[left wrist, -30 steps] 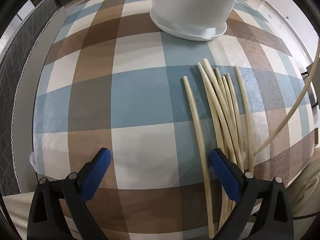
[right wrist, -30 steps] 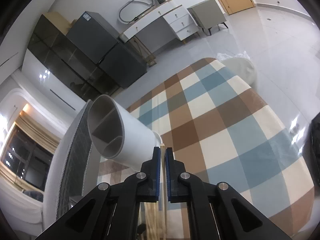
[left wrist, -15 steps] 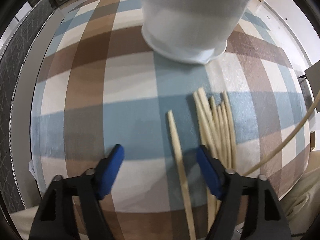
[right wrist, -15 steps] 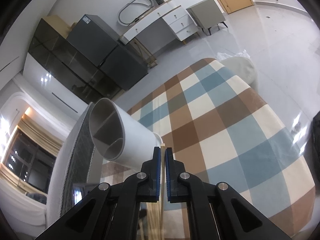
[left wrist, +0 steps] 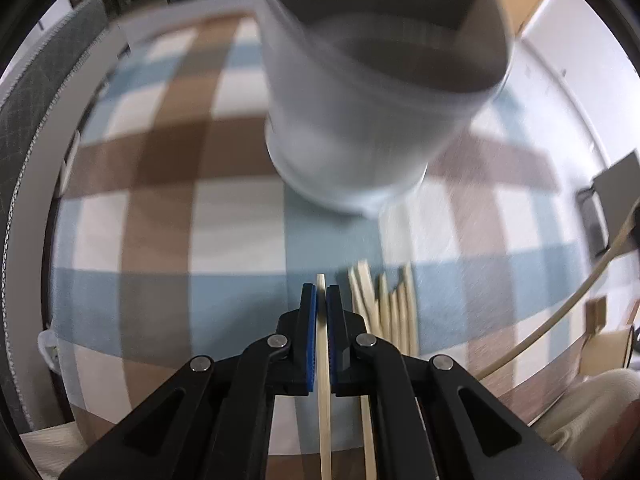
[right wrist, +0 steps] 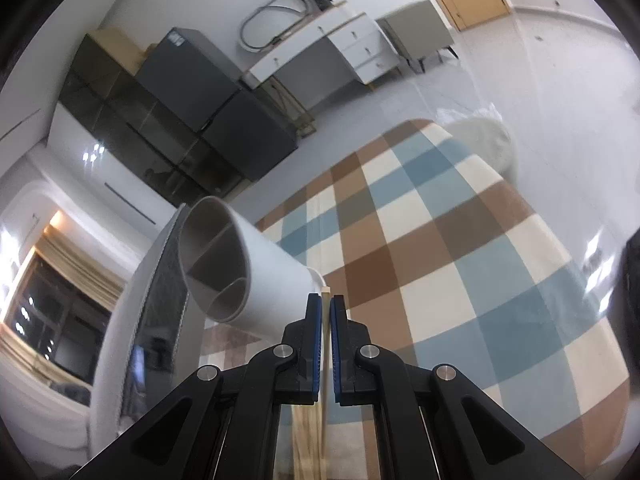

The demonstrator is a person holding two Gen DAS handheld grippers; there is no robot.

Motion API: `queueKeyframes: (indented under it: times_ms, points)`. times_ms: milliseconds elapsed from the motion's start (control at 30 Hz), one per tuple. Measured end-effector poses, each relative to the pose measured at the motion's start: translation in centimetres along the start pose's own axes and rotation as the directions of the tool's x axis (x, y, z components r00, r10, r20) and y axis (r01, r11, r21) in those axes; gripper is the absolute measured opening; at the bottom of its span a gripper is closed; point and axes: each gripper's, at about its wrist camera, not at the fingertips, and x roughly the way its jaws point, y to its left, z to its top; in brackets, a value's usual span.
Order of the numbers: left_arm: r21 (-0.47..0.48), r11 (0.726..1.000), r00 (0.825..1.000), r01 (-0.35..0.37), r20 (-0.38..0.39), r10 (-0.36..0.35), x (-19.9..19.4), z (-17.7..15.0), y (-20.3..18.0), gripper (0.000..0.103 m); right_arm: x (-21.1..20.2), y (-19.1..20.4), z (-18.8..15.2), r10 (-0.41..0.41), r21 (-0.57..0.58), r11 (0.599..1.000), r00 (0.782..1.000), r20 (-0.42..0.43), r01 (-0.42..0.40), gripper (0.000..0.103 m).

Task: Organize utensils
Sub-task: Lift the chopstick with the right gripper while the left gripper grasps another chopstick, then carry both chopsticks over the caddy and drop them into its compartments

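My left gripper (left wrist: 321, 294) is shut on a pale wooden chopstick (left wrist: 323, 380) that runs back between its blue pads. Several more chopsticks (left wrist: 394, 312) lie side by side on the checked tablecloth just to its right. The white utensil holder (left wrist: 372, 92) stands ahead of it, blurred, with its open top in view. My right gripper (right wrist: 326, 304) is shut on another chopstick (right wrist: 325, 340) and is raised above the table. The holder (right wrist: 236, 272) lies to its left there, with its dividers showing.
The blue, brown and cream checked tablecloth (left wrist: 168, 240) covers the table. The right gripper's chopstick (left wrist: 560, 320) crosses the right side of the left wrist view. A grey patterned panel (left wrist: 36, 120) borders the table's left side. Cabinets and a white desk (right wrist: 320, 48) stand far back.
My left gripper has closed from wide open onto the single chopstick that lay left of the bundle, and has moved closer to the holder. The right gripper has barely moved.
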Motion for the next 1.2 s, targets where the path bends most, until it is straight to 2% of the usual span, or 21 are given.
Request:
queueKeyframes:
  times_ms: [67, 133, 200, 400, 567, 733, 1000, 1200]
  points:
    - [-0.005, 1.0, 0.996, 0.023, 0.084, -0.023, -2.3, -0.2, 0.3, 0.001, -0.6, 0.6, -0.4, -0.002, -0.034, 0.999, 1.0, 0.014, 0.002, 0.004]
    - [-0.009, 0.999, 0.985, 0.047, 0.165, -0.045, -4.5, -0.7, 0.6, 0.001, -1.4, 1.4, -0.9, 0.0, -0.069, 0.998, 1.0, 0.029, 0.002, 0.004]
    - [-0.003, 0.998, 0.967, 0.067, 0.248, -0.064, -6.8, -1.2, 0.5, 0.001, -1.9, 2.0, -1.2, -0.003, -0.095, 0.995, 0.999, 0.043, 0.007, 0.004]
    - [0.041, 0.996, 0.928, 0.074, 0.362, -0.084, -8.7, -2.5, 0.4, 0.0, -4.2, 4.9, -3.1, -0.006, -0.196, 0.98, 0.995, 0.101, 0.026, 0.004]
    - [0.068, 0.995, 0.92, 0.075, 0.381, -0.095, -9.2, -3.4, 0.9, 0.0, -5.1, 7.2, -4.3, -0.012, -0.283, 0.958, 0.992, 0.126, 0.048, 0.004]
    - [0.097, 0.993, 0.924, 0.072, 0.367, -0.103, -9.4, -3.6, 1.5, 0.0, -5.7, 8.7, -5.0, -0.009, -0.339, 0.939, 0.989, 0.145, 0.059, 0.004]
    - [0.154, 0.985, 0.929, 0.082, 0.347, -0.132, -10.9, -3.3, 0.9, 0.0, -6.6, 9.4, -5.0, -0.004, -0.351, 0.934, 0.984, 0.176, 0.067, 0.004]
    - [0.18, 0.978, 0.92, 0.104, 0.356, -0.164, -13.3, -2.1, 0.6, 0.0, -6.8, 10.0, -3.7, 0.017, -0.357, 0.933, 0.981, 0.192, 0.054, 0.004]
